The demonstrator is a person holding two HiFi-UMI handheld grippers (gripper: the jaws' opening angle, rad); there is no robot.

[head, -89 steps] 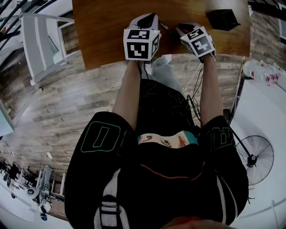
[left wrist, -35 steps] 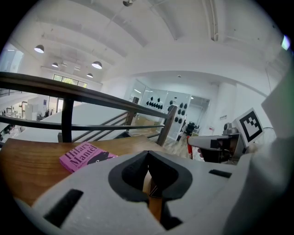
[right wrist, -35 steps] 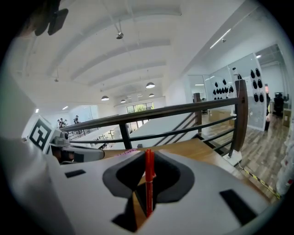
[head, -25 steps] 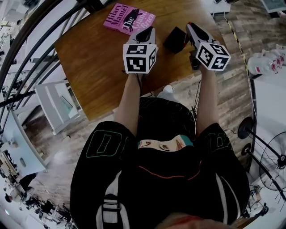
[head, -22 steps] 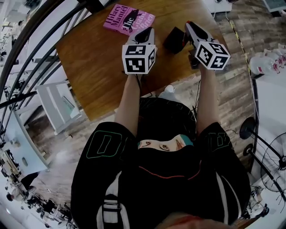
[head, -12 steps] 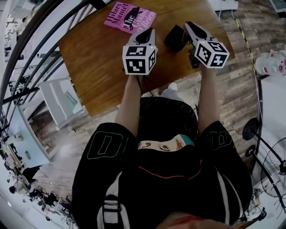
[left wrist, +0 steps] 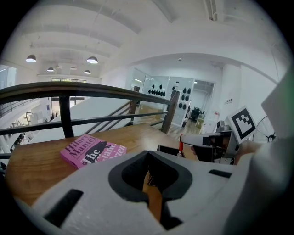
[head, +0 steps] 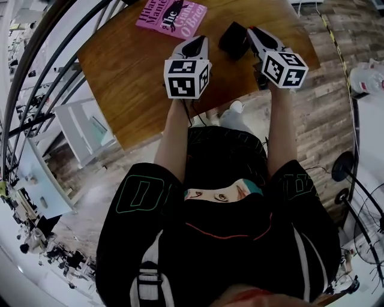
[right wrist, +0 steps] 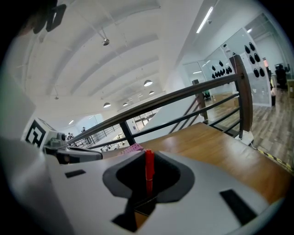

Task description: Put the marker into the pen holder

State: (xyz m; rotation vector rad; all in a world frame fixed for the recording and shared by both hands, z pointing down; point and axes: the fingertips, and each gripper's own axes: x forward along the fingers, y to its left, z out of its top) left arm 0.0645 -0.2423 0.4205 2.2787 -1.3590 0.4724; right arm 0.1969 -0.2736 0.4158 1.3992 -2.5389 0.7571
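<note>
The right hand-held gripper (head: 257, 35) is clamped on a red marker (right wrist: 149, 167). The marker stands upright, its lower end at the rim of the black pen holder (head: 234, 39) on the wooden tabletop (head: 138, 66). The left hand-held gripper (head: 198, 42) hovers just beside it, jaws drawn together on nothing. Past them lies a pink book (head: 171, 15) printed "Hilary Mantel", "The" and "O'Brien".
</note>
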